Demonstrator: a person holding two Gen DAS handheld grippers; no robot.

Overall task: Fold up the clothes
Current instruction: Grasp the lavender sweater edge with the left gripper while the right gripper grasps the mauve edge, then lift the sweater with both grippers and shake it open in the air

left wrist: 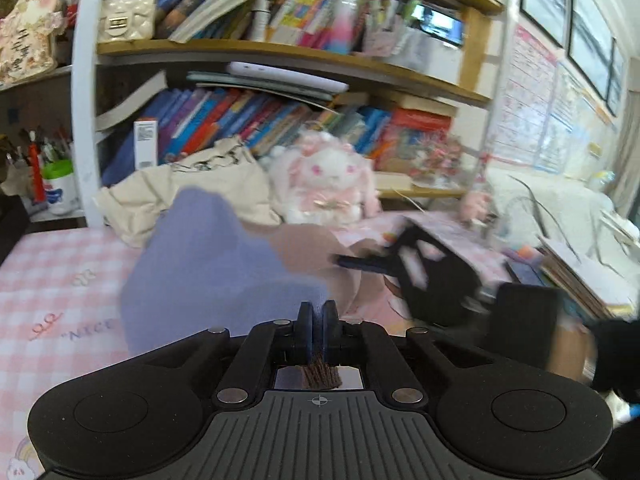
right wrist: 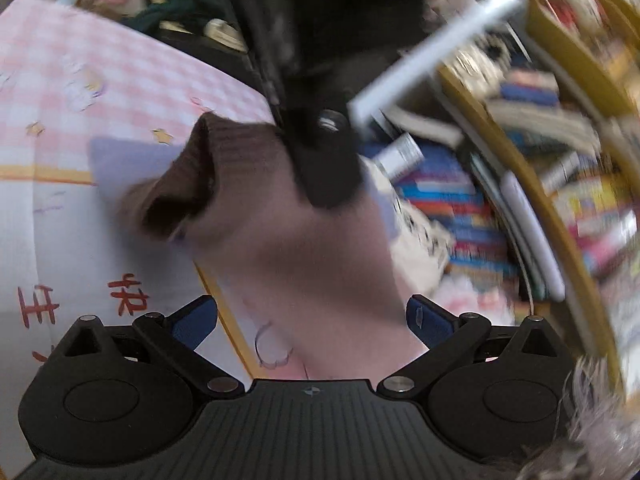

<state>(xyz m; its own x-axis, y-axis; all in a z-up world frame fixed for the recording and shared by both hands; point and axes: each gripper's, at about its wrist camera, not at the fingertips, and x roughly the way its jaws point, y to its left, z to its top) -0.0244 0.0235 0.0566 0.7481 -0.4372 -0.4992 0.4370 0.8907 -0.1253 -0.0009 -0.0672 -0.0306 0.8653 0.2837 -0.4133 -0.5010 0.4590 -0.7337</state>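
A brown knitted garment (right wrist: 288,216) hangs lifted above the pink checked cloth (left wrist: 48,272). My left gripper (left wrist: 318,332) is shut on its edge; a brown tuft shows behind the closed pads, and a lavender cloth (left wrist: 208,264) lies under and beside it. The brown garment shows blurred in the left wrist view (left wrist: 308,252). My right gripper (right wrist: 312,320) is open, its blue pads (right wrist: 192,322) wide apart on either side of the garment. It appears blurred at the right of the left wrist view (left wrist: 432,272). The left gripper shows dark in the right wrist view (right wrist: 320,160).
A cream garment (left wrist: 192,184) and a white plush rabbit (left wrist: 332,184) lie at the back by the bookshelf (left wrist: 280,52). A pen cup (left wrist: 60,184) stands at the left. Books and papers (left wrist: 580,272) are stacked at the right.
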